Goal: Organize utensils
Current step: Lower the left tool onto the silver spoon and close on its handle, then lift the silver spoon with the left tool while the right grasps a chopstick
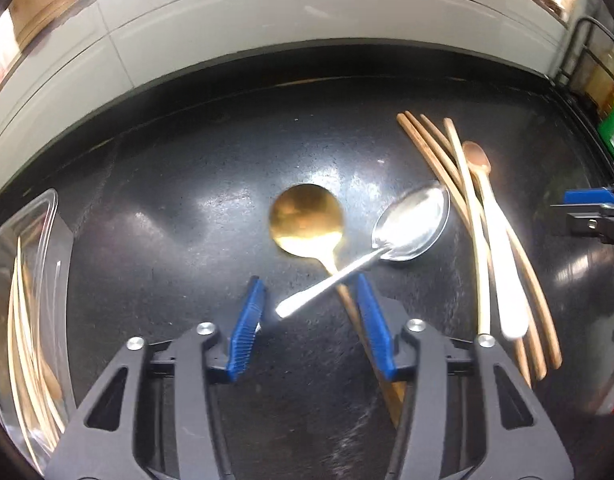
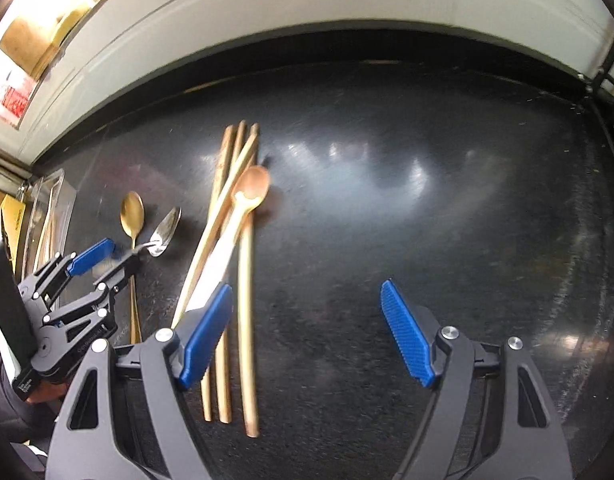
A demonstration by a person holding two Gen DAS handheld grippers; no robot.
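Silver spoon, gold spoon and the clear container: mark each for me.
Silver spoon (image 1: 411, 226), left wrist view, on its bowl.
Gold spoon (image 1: 305, 220), left wrist view, on its bowl.
Clear container (image 1: 47, 208), left wrist view, on its far rim.

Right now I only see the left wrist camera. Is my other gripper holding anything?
Observer: No. The right gripper has its jaws wide open, with only the bare black counter between them.
Operator: Is it close to the wooden sticks?
Observer: Yes. Its left pad sits in front of the white-handled wooden spoon, and the chopsticks lie just left of the gap.
Operator: Can you see my left gripper from there?
Observer: Yes, side-on at the left edge. The left gripper is tipped down over the silver spoon's handle. I cannot tell whether it touches.
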